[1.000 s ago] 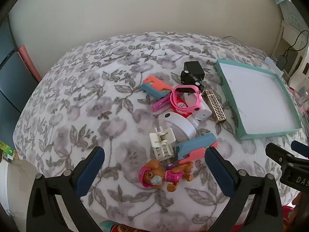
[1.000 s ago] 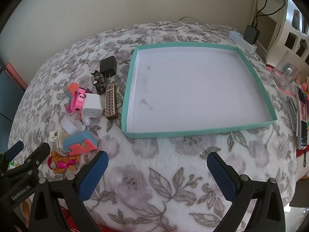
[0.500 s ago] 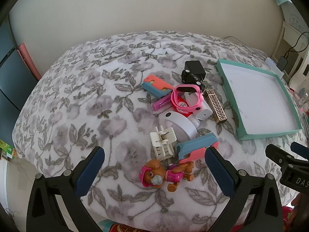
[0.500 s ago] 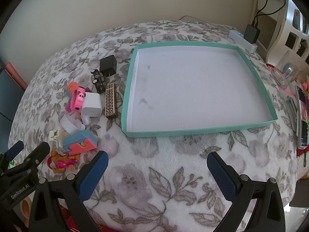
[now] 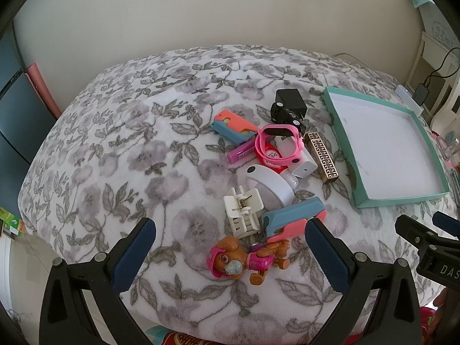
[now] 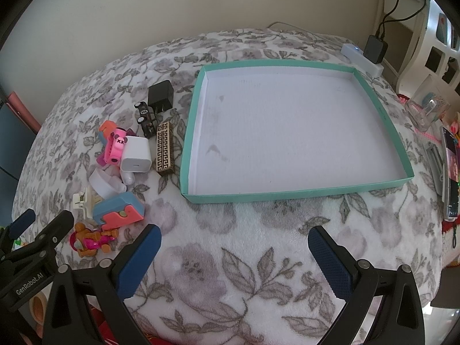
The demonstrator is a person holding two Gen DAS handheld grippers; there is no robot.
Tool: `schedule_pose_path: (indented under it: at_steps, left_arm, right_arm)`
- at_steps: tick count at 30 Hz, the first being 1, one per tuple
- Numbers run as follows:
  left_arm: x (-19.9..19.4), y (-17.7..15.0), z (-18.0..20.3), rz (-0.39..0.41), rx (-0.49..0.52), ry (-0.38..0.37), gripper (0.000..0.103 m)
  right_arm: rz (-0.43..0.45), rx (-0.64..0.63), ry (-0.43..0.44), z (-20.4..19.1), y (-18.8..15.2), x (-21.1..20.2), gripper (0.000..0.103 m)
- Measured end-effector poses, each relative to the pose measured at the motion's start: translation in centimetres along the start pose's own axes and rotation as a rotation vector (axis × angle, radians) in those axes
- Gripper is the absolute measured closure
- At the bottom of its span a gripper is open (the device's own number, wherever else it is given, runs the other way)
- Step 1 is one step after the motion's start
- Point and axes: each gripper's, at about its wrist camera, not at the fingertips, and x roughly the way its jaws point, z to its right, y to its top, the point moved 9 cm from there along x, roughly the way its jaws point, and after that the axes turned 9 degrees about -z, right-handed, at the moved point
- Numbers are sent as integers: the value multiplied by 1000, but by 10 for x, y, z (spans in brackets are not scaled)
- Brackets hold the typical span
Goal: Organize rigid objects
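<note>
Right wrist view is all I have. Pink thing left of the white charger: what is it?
Observer: The left wrist view shows a pink watch, its strap closed in a loop that lies over the white charger.
Operator: Anything hidden behind it?
Observer: A magenta tube lies against it, on the side away from the tray.
Operator: Left gripper, open or shut?
Observer: Open. The toy dog shows in the gap between its fingers, not gripped.
</note>
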Motion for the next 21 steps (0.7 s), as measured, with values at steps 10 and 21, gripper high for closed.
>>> schedule_pose_path:
  at_steps: [10, 21]
  left_arm:
    - [7, -5, 1, -10, -3, 0, 0]
    - [11, -13, 4, -113, -17, -49, 0]
  right_arm:
    - [-10, -1, -1, -2, -1, 2, 0]
    - [-19, -6, -5, -2, -2, 3, 0]
